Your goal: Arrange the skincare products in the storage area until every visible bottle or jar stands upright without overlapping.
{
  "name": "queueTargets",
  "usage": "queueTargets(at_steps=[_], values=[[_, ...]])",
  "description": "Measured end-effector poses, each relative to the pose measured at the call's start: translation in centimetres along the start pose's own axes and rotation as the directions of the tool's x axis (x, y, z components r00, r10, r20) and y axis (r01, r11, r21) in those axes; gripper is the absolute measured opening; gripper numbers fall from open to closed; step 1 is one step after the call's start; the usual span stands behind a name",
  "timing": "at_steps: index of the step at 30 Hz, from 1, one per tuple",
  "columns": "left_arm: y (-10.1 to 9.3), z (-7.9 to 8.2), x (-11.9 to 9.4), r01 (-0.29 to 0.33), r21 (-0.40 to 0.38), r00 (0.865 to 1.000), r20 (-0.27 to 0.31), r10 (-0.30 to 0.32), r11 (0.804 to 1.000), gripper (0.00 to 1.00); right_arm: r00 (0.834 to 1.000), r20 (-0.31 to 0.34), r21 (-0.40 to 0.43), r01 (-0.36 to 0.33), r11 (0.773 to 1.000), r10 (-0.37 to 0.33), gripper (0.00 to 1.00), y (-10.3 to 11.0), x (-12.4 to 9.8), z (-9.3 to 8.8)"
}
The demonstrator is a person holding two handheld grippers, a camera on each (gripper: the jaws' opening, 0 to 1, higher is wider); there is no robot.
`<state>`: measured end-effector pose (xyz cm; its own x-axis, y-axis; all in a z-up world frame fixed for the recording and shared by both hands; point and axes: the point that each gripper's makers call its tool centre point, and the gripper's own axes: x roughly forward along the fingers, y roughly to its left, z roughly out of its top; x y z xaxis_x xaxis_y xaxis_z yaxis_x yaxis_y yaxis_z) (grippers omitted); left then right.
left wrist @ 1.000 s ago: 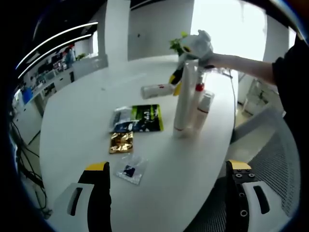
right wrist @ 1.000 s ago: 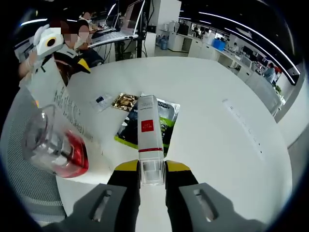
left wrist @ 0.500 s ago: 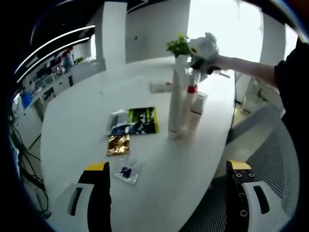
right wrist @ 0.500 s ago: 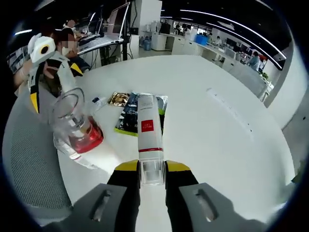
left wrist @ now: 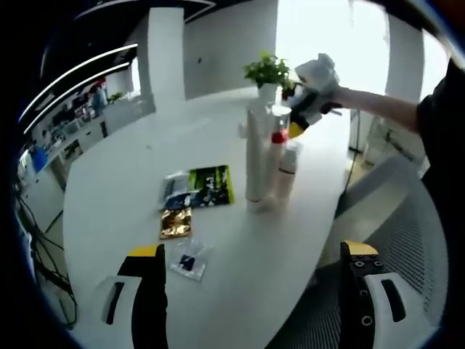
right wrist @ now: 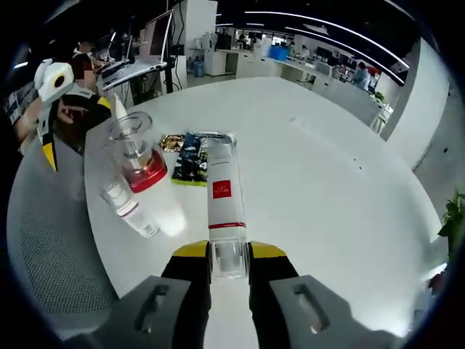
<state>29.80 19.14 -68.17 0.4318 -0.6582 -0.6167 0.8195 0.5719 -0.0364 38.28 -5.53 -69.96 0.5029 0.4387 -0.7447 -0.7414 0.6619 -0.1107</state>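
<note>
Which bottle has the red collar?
The clear-capped bottle with the red collar, standing between the tallest white tube and the shorter white bottle; the tube in the right gripper has a red square.

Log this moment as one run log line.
right gripper: shut on white tube, held above table | left gripper: open, empty | upright bottles clustered | sachets flat

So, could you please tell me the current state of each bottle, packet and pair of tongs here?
White tube: lifted off the table, clamped at its clear cap.
Right tongs: shut on the tube.
Left tongs: open, empty.
Tall white bottle: standing upright.
Red-collared bottle: upright, beside the tall one.
Small capped bottle: upright.
Green packet: lying flat.
Gold packet: lying flat.
</note>
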Motion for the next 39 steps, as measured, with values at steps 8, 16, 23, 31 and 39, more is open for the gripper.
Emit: queueTargets(at_steps=[8, 16, 23, 31, 39], values=[[-0.6, 0.0, -0.1, 0.008, 0.015, 1.000, 0.003, -0.008, 1.000, 0.97, 0.999, 0.017, 0.085, 0.040, 0.996, -0.042, 0.17, 1.3, -1.9, -1.9], [-1.0, 0.1, -0.1, 0.015, 0.024, 1.000, 0.010, -0.015, 1.000, 0.97, 0.998, 0.005, 0.132, 0.061, 0.989, -0.062, 0.17, 2.9, -3.4, -3.5], [-1.3, 0.2, -0.1, 0.020, 0.032, 1.000, 0.015, -0.020, 0.999, 0.97, 0.997, 0.001, 0.147, 0.071, 0.987, -0.072, 0.17, 4.0, -4.6, -4.3], [-1.5, 0.0, -0.2, 0.020, 0.038, 1.000, 0.016, -0.020, 0.999, 0.97, 0.998, 0.000, 0.165, 0.061, 0.984, -0.062, 0.18, 5.8, -5.5, -5.0], [-1.7, 0.1, -0.1, 0.029, 0.051, 1.000, 0.011, -0.030, 0.998, 0.97, 0.999, 0.021, 0.173, 0.040, 0.984, -0.044, 0.18, 8.1, -6.1, -4.9]])
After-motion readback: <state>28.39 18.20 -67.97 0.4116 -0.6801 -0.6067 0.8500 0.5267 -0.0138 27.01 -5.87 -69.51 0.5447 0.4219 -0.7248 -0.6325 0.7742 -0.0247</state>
